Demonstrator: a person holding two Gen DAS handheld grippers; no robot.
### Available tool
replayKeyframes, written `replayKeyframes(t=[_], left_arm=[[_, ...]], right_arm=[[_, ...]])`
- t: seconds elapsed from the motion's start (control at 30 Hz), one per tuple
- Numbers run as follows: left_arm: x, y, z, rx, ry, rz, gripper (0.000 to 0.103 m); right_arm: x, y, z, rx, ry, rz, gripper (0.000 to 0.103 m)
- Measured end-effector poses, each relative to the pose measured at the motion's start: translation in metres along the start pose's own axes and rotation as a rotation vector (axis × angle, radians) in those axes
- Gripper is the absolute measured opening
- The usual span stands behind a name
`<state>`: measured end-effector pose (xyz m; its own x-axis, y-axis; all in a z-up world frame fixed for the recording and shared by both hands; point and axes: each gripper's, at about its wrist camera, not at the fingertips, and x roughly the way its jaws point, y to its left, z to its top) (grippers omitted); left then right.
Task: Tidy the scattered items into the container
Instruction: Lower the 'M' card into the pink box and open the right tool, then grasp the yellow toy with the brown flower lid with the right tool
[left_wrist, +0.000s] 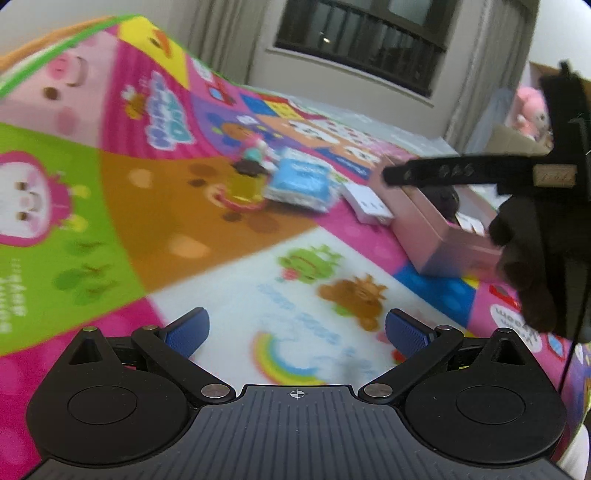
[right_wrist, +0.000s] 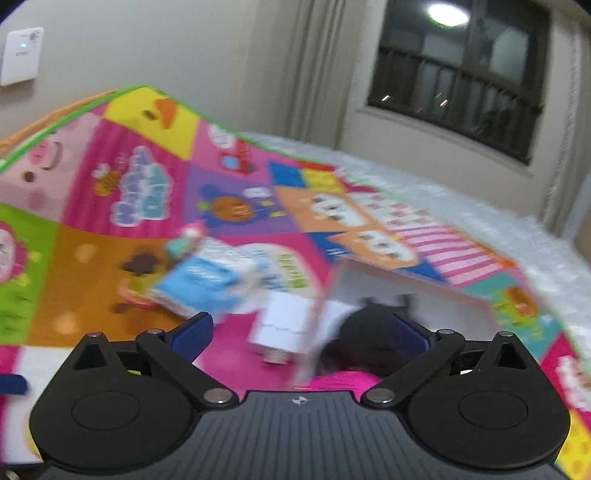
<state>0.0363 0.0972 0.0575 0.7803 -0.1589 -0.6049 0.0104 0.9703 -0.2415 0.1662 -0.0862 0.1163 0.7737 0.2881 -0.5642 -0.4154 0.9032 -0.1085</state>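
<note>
While both jaws are gaping apart, left gripper (left_wrist: 297, 334) and right gripper (right_wrist: 301, 334) are hovering over glossy play mat (left_wrist: 221, 258); blue crinkly packet (left_wrist: 301, 182), white blocky charger (left_wrist: 367, 203) lying beside pink rectangular box (left_wrist: 443, 243).

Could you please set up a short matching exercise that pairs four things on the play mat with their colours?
Things:
1. box container
2. tissue pack
3. small carton beside the box
4. pads on the left gripper fingers

Colours:
A. white
B. pink
C. dark blue
D. light blue

Pairs: 1-B, 2-D, 3-A, 4-C
</note>
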Motion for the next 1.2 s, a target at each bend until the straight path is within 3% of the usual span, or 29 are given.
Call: replayKeyframes(t=[0.07,0.2,0.33,0.53,0.6,0.73,0.9,1.03,1.1,1.2], left_arm=[[-0.014,0.015,0.004,-0.018,-0.028,0.010,0.103],[-0.034,0.037,0.007,-0.021,-0.045,0.001,0.103],[-0.045,0.038,-0.006,0.020,-0.038,-0.036,0.103],[-0.050,0.025,-0.031,0.087,-0.007,-0.096,0.103],[-0.050,0.020,-0.036,0.111,-0.007,-0.098,0.103],[-0.050,0.014,-0.041,0.127,-0.020,-0.084,0.103],[-0.044,0.015,-0.041,0.117,-0.026,-0.055,0.103],[-0.036,0.013,-0.041,0.101,-0.014,-0.051,0.103],[-0.031,0.010,-0.041,0.104,-0.009,-0.053,0.103],[-0.025,0.006,-0.041,0.123,-0.003,-0.059,0.103]], right_arm=[[0.012,0.020,0.006,-0.007,0.015,0.033,0.098],[0.039,0.064,0.019,-0.068,0.026,0.074,0.069],[0.069,0.105,0.034,-0.123,0.016,0.103,0.066],[0.118,0.144,0.040,-0.202,0.073,0.080,0.065],[0.121,0.150,0.037,-0.232,0.102,0.063,0.041],[0.096,0.138,0.033,-0.199,0.116,0.104,0.038],[0.031,0.119,0.009,-0.223,0.124,0.165,0.038],[-0.011,0.110,-0.013,-0.248,0.192,0.244,0.038],[-0.025,0.105,-0.017,-0.258,0.200,0.287,0.045],[-0.030,0.099,-0.006,-0.249,0.150,0.274,0.055]])
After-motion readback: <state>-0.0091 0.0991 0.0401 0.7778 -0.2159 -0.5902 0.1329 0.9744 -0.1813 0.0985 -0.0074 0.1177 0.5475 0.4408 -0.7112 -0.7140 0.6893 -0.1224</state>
